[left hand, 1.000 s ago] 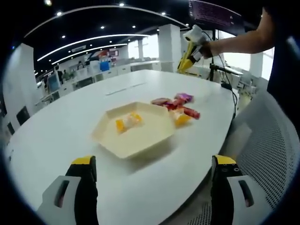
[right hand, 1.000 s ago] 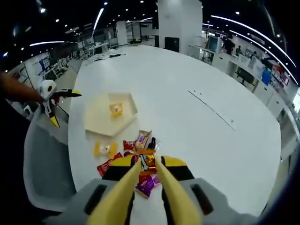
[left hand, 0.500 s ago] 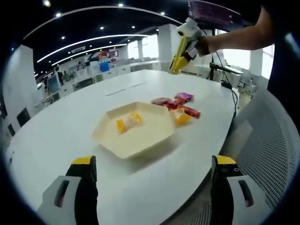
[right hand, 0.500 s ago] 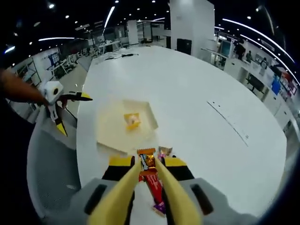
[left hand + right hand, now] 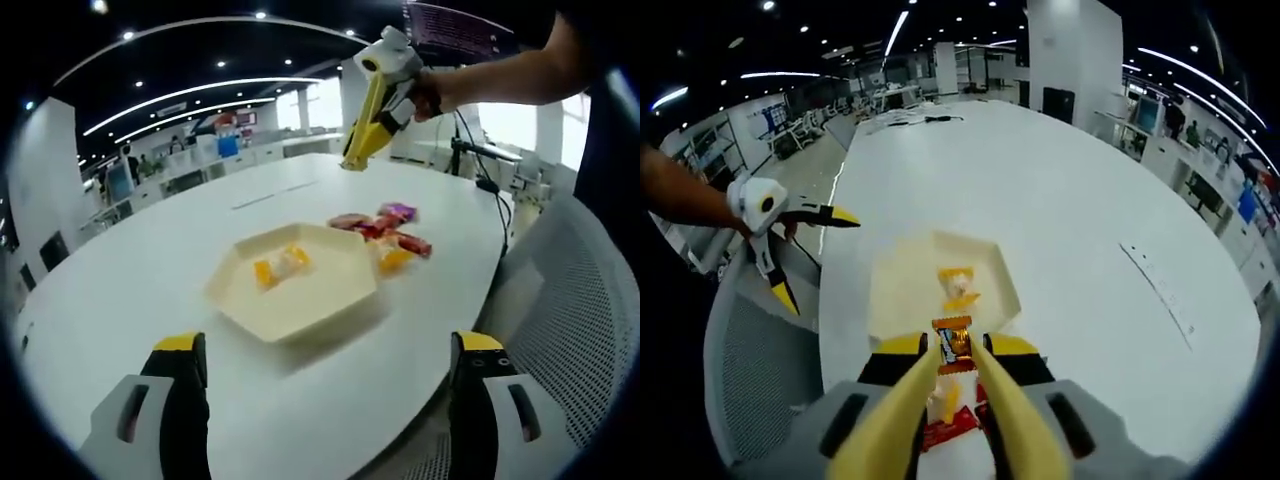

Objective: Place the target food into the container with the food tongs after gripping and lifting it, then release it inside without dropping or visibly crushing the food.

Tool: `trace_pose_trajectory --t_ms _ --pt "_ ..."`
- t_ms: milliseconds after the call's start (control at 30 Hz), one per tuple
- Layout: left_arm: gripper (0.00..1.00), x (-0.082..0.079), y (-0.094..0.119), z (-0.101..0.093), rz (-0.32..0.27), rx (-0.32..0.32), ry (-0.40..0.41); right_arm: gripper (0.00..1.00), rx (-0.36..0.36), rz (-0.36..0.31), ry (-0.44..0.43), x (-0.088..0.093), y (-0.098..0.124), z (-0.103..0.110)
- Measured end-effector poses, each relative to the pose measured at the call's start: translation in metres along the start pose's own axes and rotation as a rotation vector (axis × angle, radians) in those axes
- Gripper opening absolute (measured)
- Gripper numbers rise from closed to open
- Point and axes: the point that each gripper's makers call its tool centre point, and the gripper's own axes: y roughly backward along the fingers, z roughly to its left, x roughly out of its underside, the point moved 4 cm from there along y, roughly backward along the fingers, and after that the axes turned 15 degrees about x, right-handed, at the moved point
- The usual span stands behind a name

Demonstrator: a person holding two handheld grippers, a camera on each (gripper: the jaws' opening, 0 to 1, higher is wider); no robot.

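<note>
Right claw (image 5: 956,350) has its yellow food tongs (image 5: 930,400) clamped on a wrapped candy bar (image 5: 955,345), held in the air over the near edge of the cream hexagonal tray (image 5: 902,290), which already has a couple of yellow candies (image 5: 958,285) in it. Left claw (image 5: 320,375) is spread wide and holding nothing, low over the white desk (image 5: 130,290) just short of the tray. The rest of the candy pile (image 5: 385,228) sits on the desk right beside the tray.
</note>
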Motion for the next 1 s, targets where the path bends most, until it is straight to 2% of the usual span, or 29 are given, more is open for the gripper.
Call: trace_pose_trajectory --t_ms 300,667,1000 --pt "0.99 -0.003 0.001 0.0 -0.036 0.007 0.042 0.21 -0.031 0.005 0.038 -0.018 -0.02 0.018" --pt "0.99 0.001 0.001 0.002 -0.017 0.002 0.041 0.21 -0.064 0.012 0.084 -0.042 -0.046 0.038" --pt "0.99 0.001 0.001 0.003 -0.016 -0.002 0.044 0.21 -0.069 0.013 0.094 -0.05 -0.056 0.04"
